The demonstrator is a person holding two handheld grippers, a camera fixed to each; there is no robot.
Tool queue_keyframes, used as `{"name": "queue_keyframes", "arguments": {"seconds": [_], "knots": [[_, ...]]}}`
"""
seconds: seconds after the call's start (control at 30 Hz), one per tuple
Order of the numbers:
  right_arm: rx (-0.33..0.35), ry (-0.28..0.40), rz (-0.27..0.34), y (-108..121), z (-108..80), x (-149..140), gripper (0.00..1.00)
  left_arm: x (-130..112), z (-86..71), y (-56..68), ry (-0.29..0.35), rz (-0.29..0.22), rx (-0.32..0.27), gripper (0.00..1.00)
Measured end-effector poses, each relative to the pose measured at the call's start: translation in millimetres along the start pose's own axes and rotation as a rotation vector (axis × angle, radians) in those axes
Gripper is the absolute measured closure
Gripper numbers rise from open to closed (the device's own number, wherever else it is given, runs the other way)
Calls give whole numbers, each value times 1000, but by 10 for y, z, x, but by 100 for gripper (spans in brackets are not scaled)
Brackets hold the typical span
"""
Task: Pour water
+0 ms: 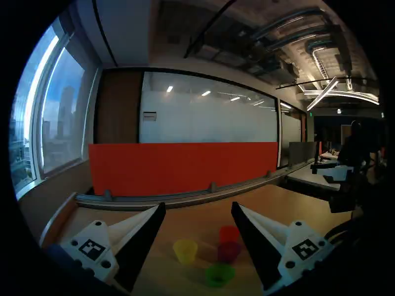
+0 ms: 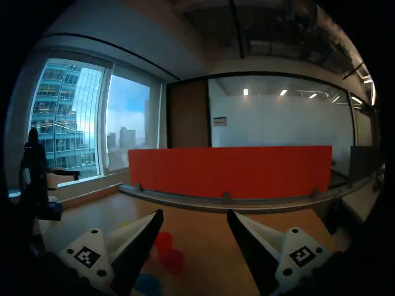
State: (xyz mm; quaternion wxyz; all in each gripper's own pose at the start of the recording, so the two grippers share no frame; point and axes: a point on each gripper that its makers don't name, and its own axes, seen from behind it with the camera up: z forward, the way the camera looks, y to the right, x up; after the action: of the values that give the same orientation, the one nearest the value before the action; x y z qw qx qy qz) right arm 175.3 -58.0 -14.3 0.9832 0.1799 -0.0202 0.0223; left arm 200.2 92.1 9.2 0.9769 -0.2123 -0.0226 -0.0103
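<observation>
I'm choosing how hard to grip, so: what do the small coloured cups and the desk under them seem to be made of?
The yellow cup and green cup look like thin, smooth, translucent plastic: light glows through their walls. The desk looks like matte wood or wood-look laminate, warm brown and even; which one, I cannot tell.

A wooden table (image 2: pixel 197 232) ran up to a low orange partition (image 1: pixel 182 167). Behind it stood a frosted glass wall (image 1: pixel 207 118) reflecting ceiling lights. Tall windows (image 2: pixel 74 118) showed city towers and blue sky; exposed pipes (image 1: pixel 296 34) crossed the dark ceiling.
</observation>
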Motion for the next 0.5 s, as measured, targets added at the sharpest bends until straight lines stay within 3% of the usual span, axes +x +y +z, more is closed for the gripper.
{"name": "queue_keyframes", "arguments": {"seconds": [0.5], "knots": [[226, -12, -33, -487, -65, 78, 0, 177, -37, 415, 29, -12, -211, 1]]}}
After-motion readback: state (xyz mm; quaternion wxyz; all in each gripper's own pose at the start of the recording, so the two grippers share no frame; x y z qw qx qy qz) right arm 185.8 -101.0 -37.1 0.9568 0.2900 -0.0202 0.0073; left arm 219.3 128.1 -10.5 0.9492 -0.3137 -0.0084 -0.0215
